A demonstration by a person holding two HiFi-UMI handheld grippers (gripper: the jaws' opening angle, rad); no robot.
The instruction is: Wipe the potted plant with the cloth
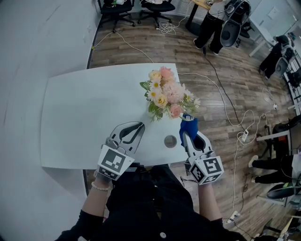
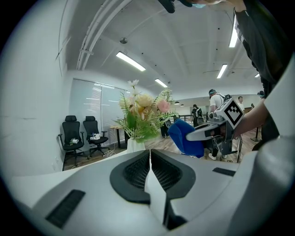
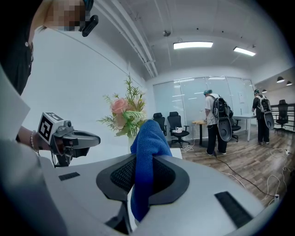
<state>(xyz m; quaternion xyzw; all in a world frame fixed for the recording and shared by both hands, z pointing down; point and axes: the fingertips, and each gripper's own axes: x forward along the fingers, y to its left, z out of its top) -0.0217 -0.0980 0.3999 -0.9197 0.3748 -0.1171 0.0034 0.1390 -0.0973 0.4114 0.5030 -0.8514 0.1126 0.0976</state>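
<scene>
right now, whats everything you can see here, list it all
table: one, white, in front of the person
potted plant: one, pink and cream flowers with green leaves, on the table's far right part
disc: one, grey, round, on the table near its front edge
cloth: one, blue, just in front of the plant
chairs: two, black, beyond the table
cables: several, white and black, on the wooden floor
people: at least two, dark clothes, far across the room
left gripper: grey and white, over the table's near edge, fingers shut, empty
right gripper: grey and white, fingers shut on the cloth
</scene>
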